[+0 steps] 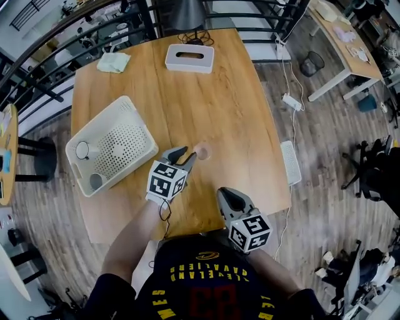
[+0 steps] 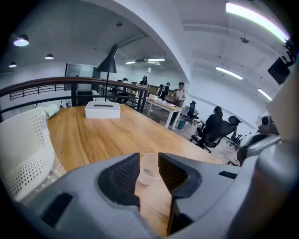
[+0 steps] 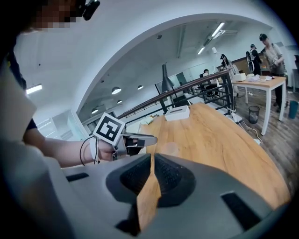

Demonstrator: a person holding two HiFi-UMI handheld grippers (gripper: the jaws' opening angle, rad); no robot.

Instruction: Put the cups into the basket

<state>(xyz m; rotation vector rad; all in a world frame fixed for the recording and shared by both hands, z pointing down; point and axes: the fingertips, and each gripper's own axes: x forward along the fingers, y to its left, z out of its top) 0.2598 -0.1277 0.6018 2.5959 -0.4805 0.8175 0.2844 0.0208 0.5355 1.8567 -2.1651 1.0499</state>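
- Roughly at the middle of the tabletop [image 1: 237, 112] stands one small translucent cup [image 1: 201, 150], upright, with its mouth up and nothing inside that I can see.
- The left gripper [image 1: 187, 155] reaches toward this cup from the near edge. Its jaws are apart, and in the left gripper view the cup sits in the gap just at their tips. The pads do not press on it, so the cup is not gripped.
- The right gripper [image 1: 226, 195] hovers closer to the near edge, to the right of the left one and well apart from the cup. Its jaws are closed tip to tip, and nothing is between them.
- The white perforated basket [image 1: 142, 122] lies at an angle along the left edge of the tabletop, toward the near left corner, well apart from the translucent cup.
- Two cups are already inside the basket, both at its left end: a white cup [image 1: 83, 150] lying on its side, and a grey cup [image 1: 95, 181] nearer to the near corner of the basket.
- A white tissue box [image 1: 189, 57] rests near the middle of the far edge.
- A pale folded cloth [image 1: 114, 61] lies in the far left corner.
- A dark lamp [image 1: 185, 14] stands at the far edge, behind the tissue box.
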